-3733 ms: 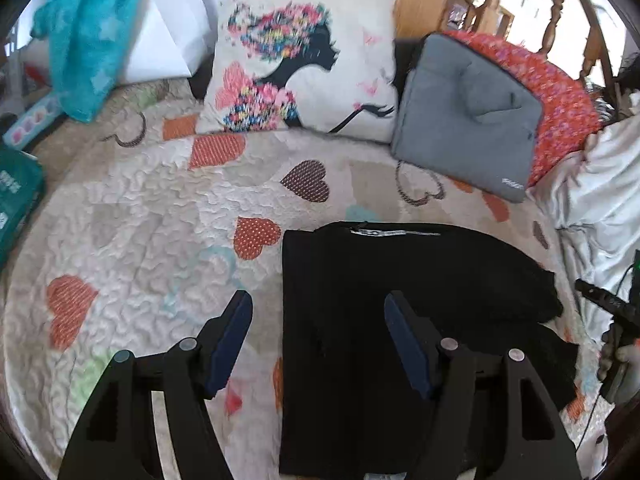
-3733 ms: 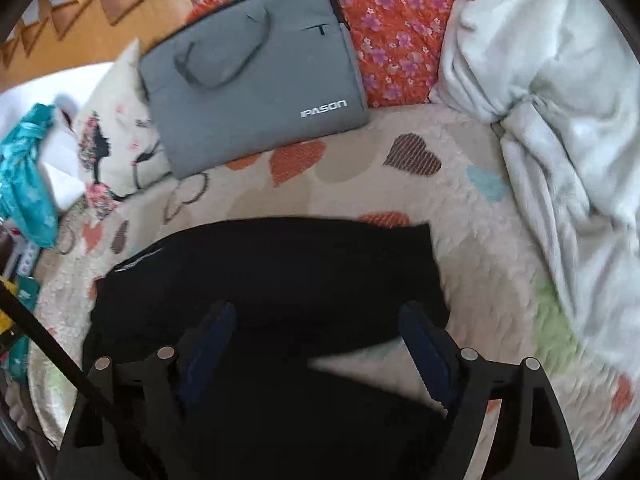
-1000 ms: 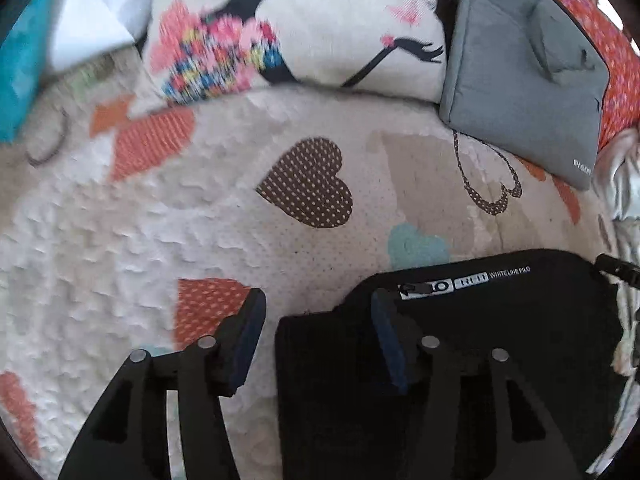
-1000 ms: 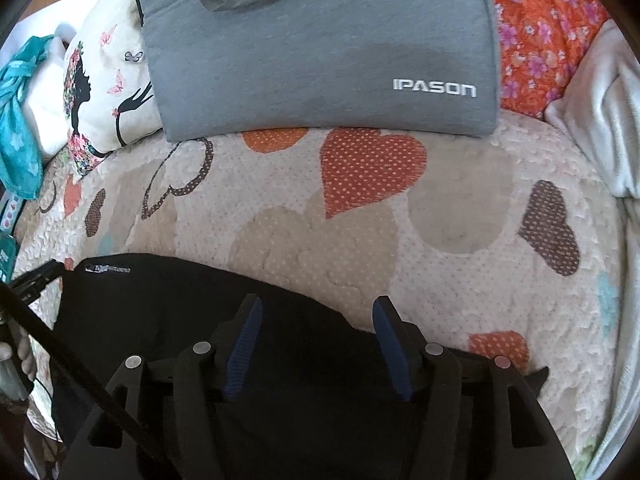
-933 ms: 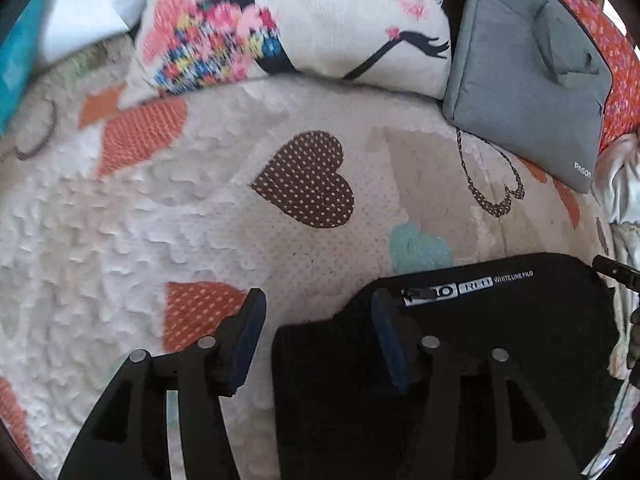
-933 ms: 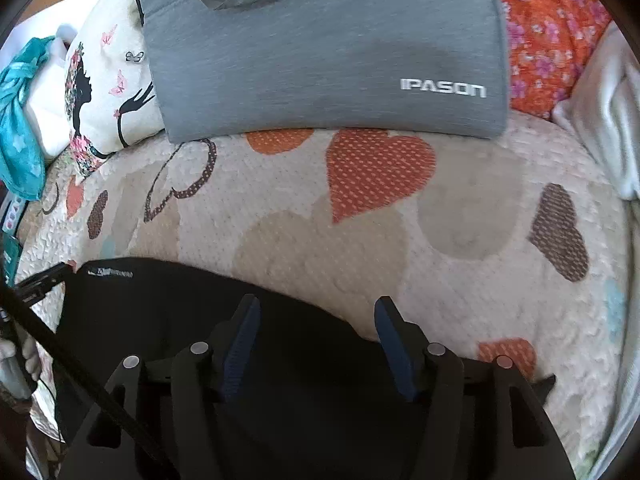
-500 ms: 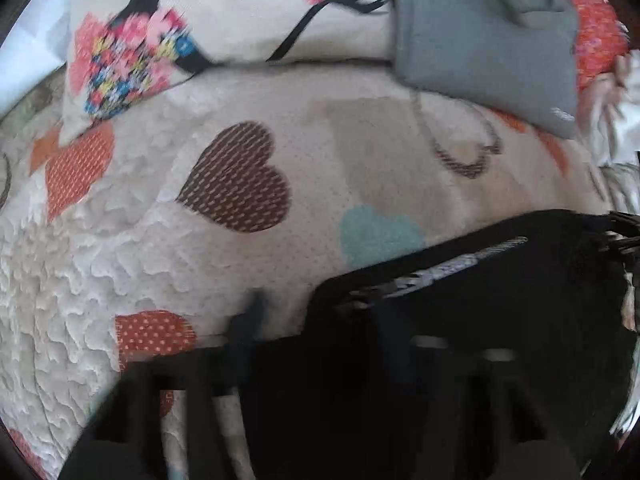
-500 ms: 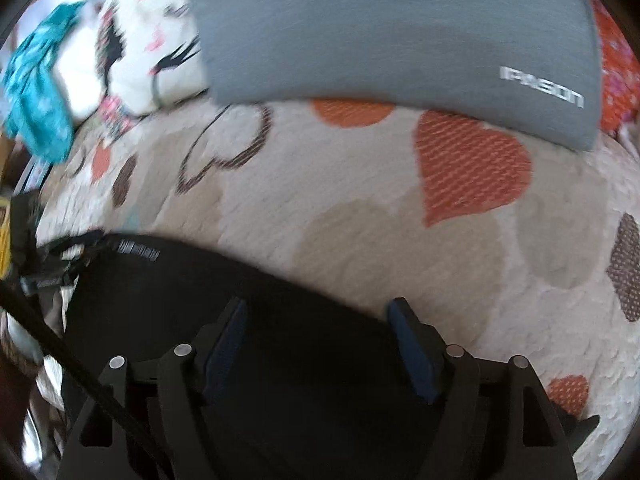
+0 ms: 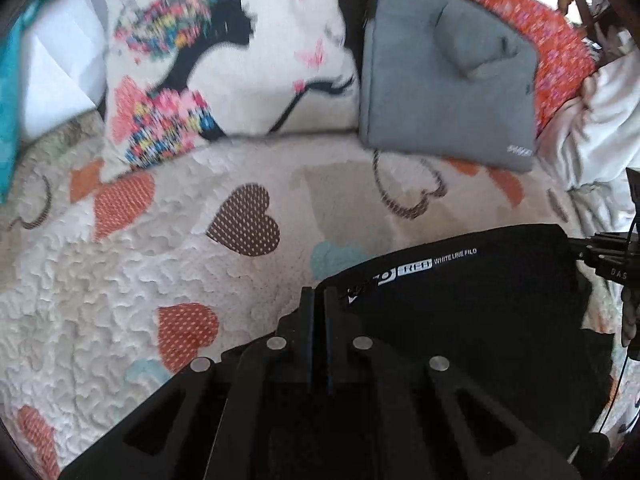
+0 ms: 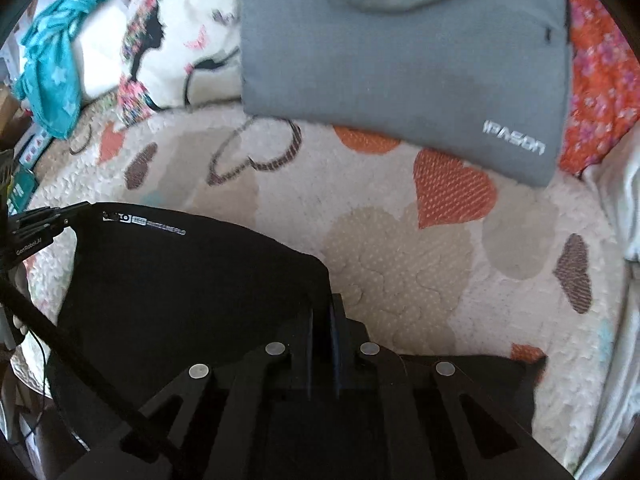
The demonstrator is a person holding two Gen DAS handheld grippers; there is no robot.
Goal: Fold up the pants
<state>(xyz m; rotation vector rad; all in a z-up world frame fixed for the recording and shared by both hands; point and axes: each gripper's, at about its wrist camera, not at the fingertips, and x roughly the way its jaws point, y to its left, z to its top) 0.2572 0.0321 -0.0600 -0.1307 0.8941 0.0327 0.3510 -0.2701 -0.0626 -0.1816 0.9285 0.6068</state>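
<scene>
Black pants (image 9: 460, 320) lie folded on a heart-patterned quilt (image 9: 120, 280), with a white-lettered waist label along their far edge. My left gripper (image 9: 318, 296) is shut on the left corner of that far edge. In the right wrist view the same pants (image 10: 180, 280) fill the lower left, and my right gripper (image 10: 322, 308) is shut on their right corner. The pinched edge is lifted off the quilt and stretched between the two grippers. Each gripper shows at the rim of the other's view: right gripper (image 9: 612, 260), left gripper (image 10: 36, 228).
A grey laptop bag (image 10: 400, 60) leans on an orange floral cushion (image 9: 560, 40) at the bed's head. Beside it is a printed white pillow (image 9: 224, 60). A white blanket (image 9: 600, 120) is bunched on the right, and a teal cloth (image 10: 52, 60) lies at the far left.
Both grippers went from open over the far edge of the pants to shut on it. They then rose and drew back, lifting that edge off the quilt.
</scene>
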